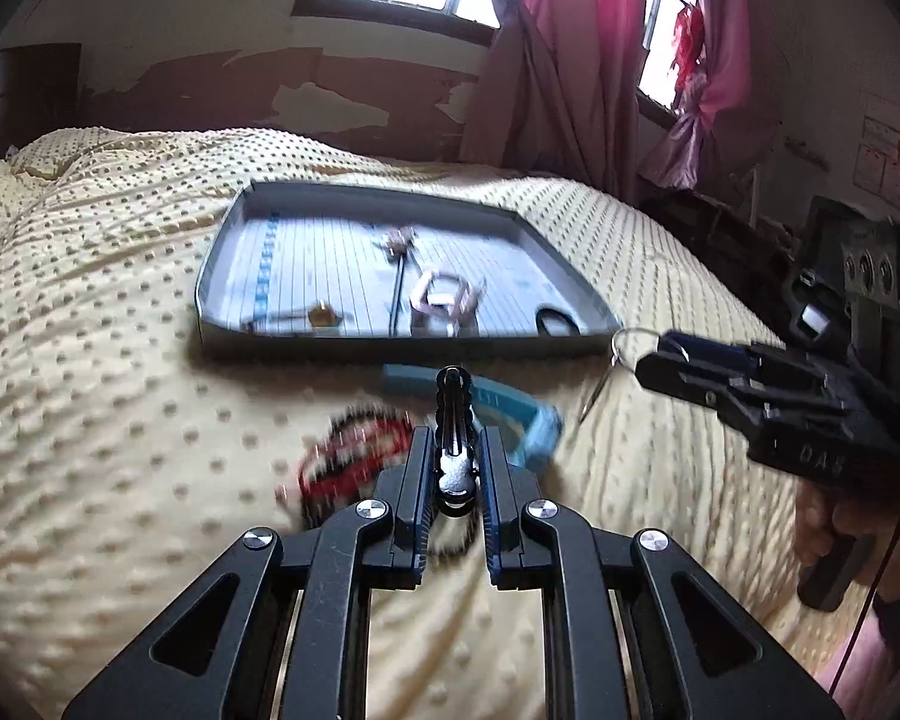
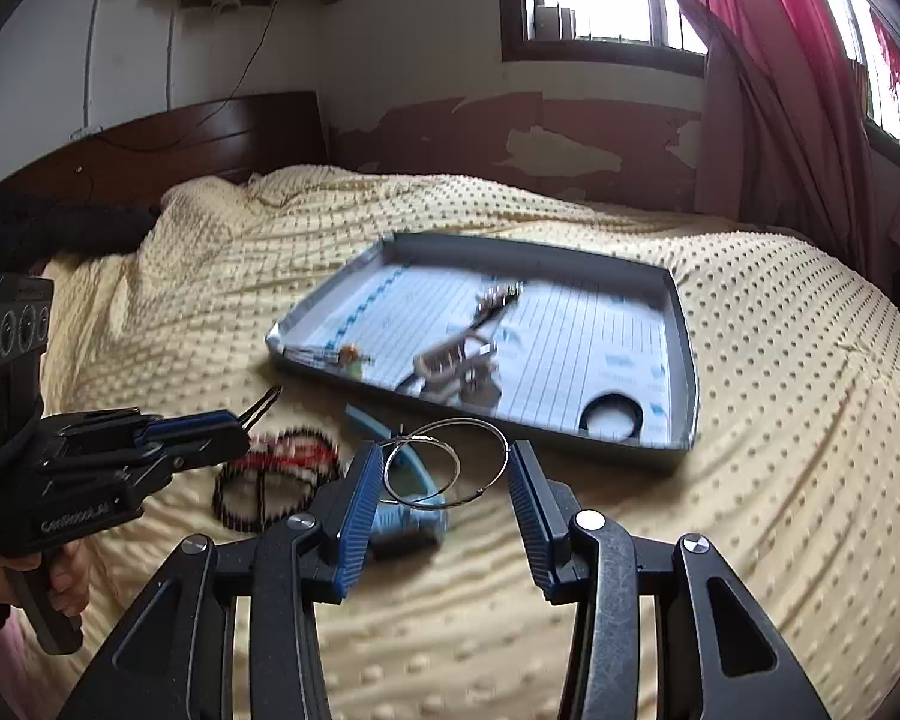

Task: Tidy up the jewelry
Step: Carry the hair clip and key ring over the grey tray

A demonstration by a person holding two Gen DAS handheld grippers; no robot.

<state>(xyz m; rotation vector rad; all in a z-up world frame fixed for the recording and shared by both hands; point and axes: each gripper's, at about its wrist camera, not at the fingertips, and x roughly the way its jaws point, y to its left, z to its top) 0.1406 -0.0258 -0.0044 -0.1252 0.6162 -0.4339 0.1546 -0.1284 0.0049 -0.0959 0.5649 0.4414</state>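
Note:
My left gripper point(image 1: 455, 471) is shut on a black wavy hairpin point(image 1: 452, 402), held upright above the yellow bedspread just short of the grey tray point(image 1: 390, 349). In the right wrist view that gripper point(image 2: 243, 423) sits at the left with the hairpin point(image 2: 262, 407) sticking out. My right gripper point(image 2: 444, 468) holds thin silver hoops point(image 2: 459, 420) spanned between its fingers. From the left wrist view it point(image 1: 645, 363) hovers by the tray's near right corner, the hoops point(image 1: 613, 343) at its tip. A red-and-black beaded bracelet point(image 2: 276, 468) and a blue band point(image 2: 402, 522) lie on the bed.
The tray point(image 2: 684, 360), lined with ruled paper, holds a silver square bangle point(image 2: 444, 360), a black cord with a pendant point(image 1: 397, 276), a small gold piece point(image 1: 321, 315) and a black ring point(image 2: 612, 414). A dark headboard, peeling wall, windows and pink curtains stand behind the bed.

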